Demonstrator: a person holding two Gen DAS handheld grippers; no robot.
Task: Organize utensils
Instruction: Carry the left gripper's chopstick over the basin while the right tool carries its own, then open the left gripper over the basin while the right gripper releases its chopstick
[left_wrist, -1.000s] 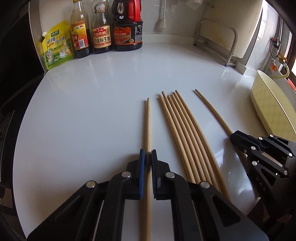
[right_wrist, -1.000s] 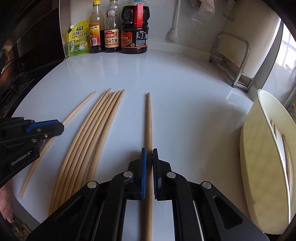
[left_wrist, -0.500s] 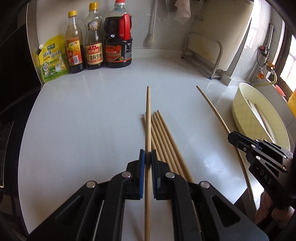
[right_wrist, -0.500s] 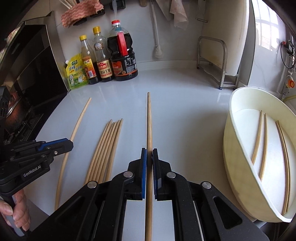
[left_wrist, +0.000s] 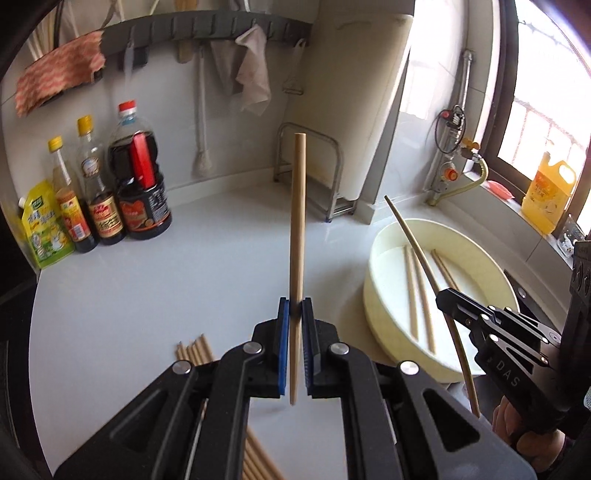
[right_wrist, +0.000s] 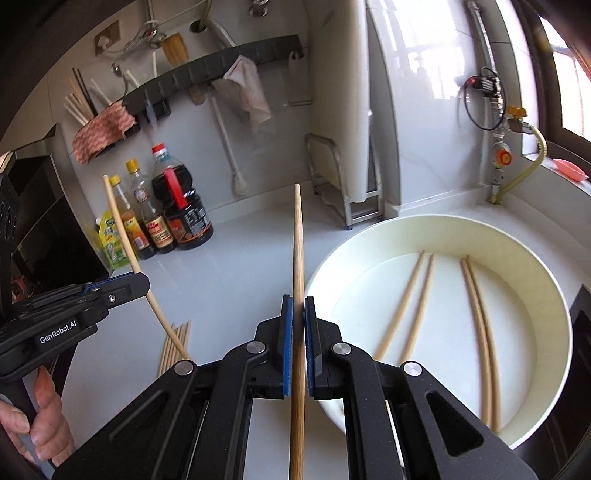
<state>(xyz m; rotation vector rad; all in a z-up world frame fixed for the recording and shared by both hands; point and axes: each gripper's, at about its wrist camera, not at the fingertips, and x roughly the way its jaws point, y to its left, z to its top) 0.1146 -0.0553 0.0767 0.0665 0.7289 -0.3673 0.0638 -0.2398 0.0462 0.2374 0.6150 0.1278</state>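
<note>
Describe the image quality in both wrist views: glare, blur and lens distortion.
Left wrist view: the window at right is blown out white, the fisheye bends the hook rail into an arc, and the cloth hanging there is smeared. Right wrist view: the chopsticks in the basin look soft with motion blur, the window edge glares, and the basin rim bulges.

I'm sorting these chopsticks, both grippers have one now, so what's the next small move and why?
Probably carry both over the cream basin and open. The left gripper and right gripper are each shut on a chopstick held off the counter, and four chopsticks already lie in that basin.
</note>
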